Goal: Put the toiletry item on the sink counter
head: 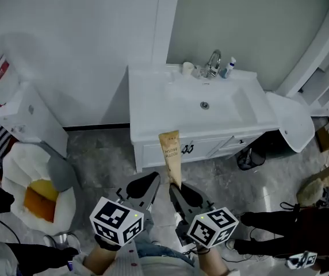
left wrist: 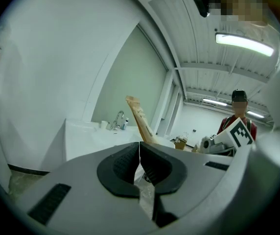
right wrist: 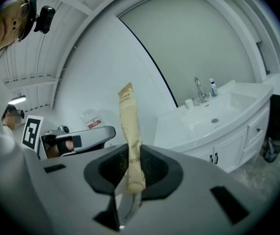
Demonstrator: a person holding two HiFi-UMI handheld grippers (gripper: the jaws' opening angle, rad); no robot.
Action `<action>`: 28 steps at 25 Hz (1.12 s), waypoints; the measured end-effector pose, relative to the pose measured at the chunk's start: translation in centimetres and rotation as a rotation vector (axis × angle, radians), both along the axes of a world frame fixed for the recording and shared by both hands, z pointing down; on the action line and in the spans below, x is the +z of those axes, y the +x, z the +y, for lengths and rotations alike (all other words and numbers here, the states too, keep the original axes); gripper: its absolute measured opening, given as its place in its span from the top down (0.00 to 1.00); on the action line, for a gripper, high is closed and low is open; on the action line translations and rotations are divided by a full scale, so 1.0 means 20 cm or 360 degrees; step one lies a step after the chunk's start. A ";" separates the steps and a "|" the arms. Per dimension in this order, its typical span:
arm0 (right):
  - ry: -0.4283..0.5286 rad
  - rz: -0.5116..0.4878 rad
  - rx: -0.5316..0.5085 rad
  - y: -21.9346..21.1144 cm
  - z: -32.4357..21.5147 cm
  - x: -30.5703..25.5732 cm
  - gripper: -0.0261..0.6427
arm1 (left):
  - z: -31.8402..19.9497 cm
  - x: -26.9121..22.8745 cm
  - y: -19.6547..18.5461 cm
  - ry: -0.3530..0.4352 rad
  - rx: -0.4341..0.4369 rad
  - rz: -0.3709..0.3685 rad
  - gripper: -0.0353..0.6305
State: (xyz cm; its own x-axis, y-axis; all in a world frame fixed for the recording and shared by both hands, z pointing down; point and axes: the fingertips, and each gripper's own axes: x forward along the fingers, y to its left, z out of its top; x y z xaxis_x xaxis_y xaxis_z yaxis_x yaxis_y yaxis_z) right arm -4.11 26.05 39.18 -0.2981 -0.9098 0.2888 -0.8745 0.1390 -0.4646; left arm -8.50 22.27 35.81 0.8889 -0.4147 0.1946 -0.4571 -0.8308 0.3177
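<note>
Right gripper [head: 177, 190] is clamped on the toothbrush pack [head: 170, 153]. Jaws are narrow, pads pinch its lower end, and the rest sticks out past the fingertips. Left gripper [head: 148, 186] has its jaws pressed together with nothing between them (the right gripper view shows the pack only in the right one). Pack is in the air over the floor, not yet on the tabletop [head: 148, 99].

Key relation: the pack's long axis runs in line with the right gripper's jaws and points at the tabletop. In the head view its free end overlaps the front edge, left of the basin [head: 206, 103]. So the tabletop lies dead ahead of the right gripper, along the pack's own axis. Left gripper sits just beside it on the left, about as near, but carries nothing.

Judgement: this is the carry phase and placement is not done. Next move looks like a forward reach, then tipping the pack flat so its long side lands on the bare strip by the left edge, between the front-left corner and the basin. Back edge is busy with the faucet [head: 213, 63], cup [head: 187, 68] and small bottle [head: 229, 68], so avoid it.

Risk: held by one end, the pack may pivot in the pads, or land end-first and slide into the basin.
</note>
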 end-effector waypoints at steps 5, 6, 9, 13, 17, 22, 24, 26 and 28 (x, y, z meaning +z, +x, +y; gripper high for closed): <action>-0.0007 0.0001 0.0016 0.05 -0.22 0.00 0.85 | -0.22 0.02 0.04 -0.0012 0.0009 -0.0006 0.92; -0.0010 0.0001 0.0017 0.05 -0.25 0.01 0.85 | -0.26 0.02 0.04 -0.0015 0.0009 -0.0007 0.92; -0.0016 0.0007 0.0011 0.05 -0.36 0.02 0.85 | -0.36 0.03 0.03 -0.0017 0.0000 -0.0005 0.92; -0.0013 0.0012 0.0015 0.05 -0.47 0.03 0.85 | -0.48 0.04 0.02 -0.0009 -0.0005 -0.0004 0.92; -0.0014 0.0013 0.0045 0.06 -0.57 0.03 0.85 | -0.58 0.04 0.01 -0.0011 0.0004 -0.0004 0.92; -0.0044 -0.0004 0.0094 0.12 -0.60 0.06 0.85 | -0.64 0.06 0.05 -0.0026 0.0025 -0.0024 0.92; -0.0054 -0.0011 0.0103 0.14 -0.62 0.07 0.85 | -0.67 0.08 0.07 -0.0034 0.0025 -0.0033 0.92; -0.0061 -0.0016 0.0105 0.18 -0.65 0.09 0.85 | -0.69 0.10 0.09 -0.0044 0.0019 -0.0040 0.92; -0.0062 -0.0017 0.0099 0.22 -0.70 0.10 0.85 | -0.73 0.11 0.11 -0.0045 0.0004 -0.0044 0.92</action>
State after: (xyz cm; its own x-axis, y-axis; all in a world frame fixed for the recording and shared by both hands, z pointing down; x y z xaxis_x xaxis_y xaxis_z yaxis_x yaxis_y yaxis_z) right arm 0.21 12.11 41.25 -0.2442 -0.9149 0.3214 -0.8760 0.0661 -0.4777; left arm -6.34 7.69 38.01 0.8842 -0.4062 0.2306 -0.4637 -0.8229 0.3283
